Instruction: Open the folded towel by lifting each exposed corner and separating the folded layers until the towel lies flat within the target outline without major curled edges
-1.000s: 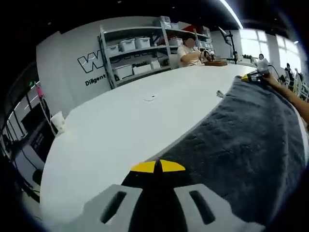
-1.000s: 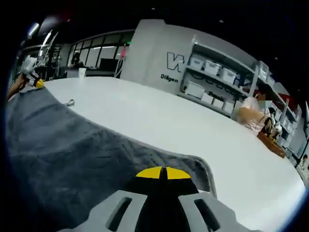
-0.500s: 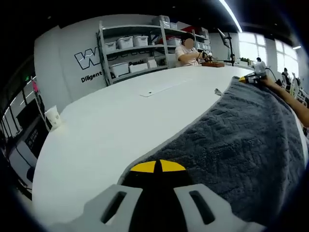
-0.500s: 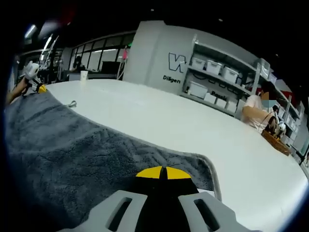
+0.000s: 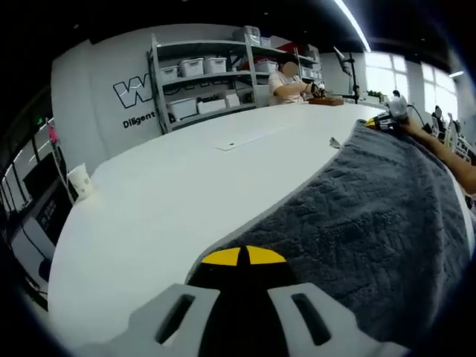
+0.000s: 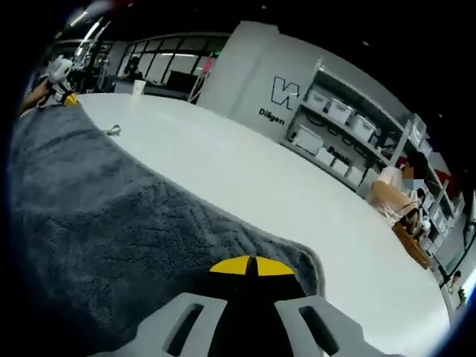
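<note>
1. Bottom centre of the left gripper view: the left gripper (image 5: 243, 256) has its yellow-tipped jaws pressed together, pinching a corner of the grey towel (image 5: 372, 216)
2. Bottom centre of the right gripper view: the right gripper (image 6: 250, 265) pinches another towel corner the same way
3. The towel spreads over the right half of the left gripper view, lying on the white table (image 5: 186, 186)
4. Left edge of that view: a white cup (image 5: 78, 178) on the table
5. Upper centre: shelves (image 5: 216, 74) with bins, a seated person (image 5: 286, 78) beside them
</note>
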Demonstrator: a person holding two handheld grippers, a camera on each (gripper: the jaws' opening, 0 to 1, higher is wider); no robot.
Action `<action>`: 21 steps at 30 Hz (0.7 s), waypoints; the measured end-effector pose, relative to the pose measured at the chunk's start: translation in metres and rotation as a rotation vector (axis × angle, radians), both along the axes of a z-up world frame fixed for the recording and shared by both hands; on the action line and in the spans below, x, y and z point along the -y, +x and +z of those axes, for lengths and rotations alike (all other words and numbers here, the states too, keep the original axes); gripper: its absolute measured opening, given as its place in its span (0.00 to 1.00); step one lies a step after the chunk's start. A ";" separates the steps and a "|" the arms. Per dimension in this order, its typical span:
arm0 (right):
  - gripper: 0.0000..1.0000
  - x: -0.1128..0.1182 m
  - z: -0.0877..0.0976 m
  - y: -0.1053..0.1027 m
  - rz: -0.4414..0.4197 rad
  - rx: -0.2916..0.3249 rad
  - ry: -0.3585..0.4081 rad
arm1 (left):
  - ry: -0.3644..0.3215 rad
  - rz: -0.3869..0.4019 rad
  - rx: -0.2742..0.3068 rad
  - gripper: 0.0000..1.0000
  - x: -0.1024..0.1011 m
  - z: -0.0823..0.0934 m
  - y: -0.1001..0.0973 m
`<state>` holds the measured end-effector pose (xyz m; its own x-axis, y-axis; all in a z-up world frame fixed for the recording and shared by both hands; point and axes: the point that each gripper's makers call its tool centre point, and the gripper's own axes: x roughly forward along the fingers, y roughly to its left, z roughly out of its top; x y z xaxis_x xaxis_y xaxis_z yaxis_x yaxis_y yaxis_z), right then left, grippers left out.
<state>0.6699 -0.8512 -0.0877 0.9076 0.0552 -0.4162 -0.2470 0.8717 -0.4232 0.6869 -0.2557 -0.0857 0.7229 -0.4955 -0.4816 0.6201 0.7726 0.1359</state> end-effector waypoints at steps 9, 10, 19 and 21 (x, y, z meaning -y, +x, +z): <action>0.00 0.003 0.000 0.001 0.005 0.007 0.058 | -0.019 0.011 -0.001 0.00 -0.001 0.000 0.001; 0.00 0.003 0.000 0.001 0.005 0.003 0.073 | -0.026 0.012 -0.004 0.00 -0.001 0.000 0.001; 0.00 0.002 -0.002 0.005 0.009 -0.048 0.047 | -0.006 0.027 -0.011 0.00 0.001 0.000 0.004; 0.00 0.003 -0.002 0.005 0.014 -0.059 0.029 | -0.003 0.026 -0.014 0.00 0.000 -0.001 0.006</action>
<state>0.6753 -0.8538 -0.0902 0.8807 0.0803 -0.4669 -0.2830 0.8796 -0.3825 0.6926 -0.2555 -0.0862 0.7286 -0.4781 -0.4904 0.6017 0.7889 0.1249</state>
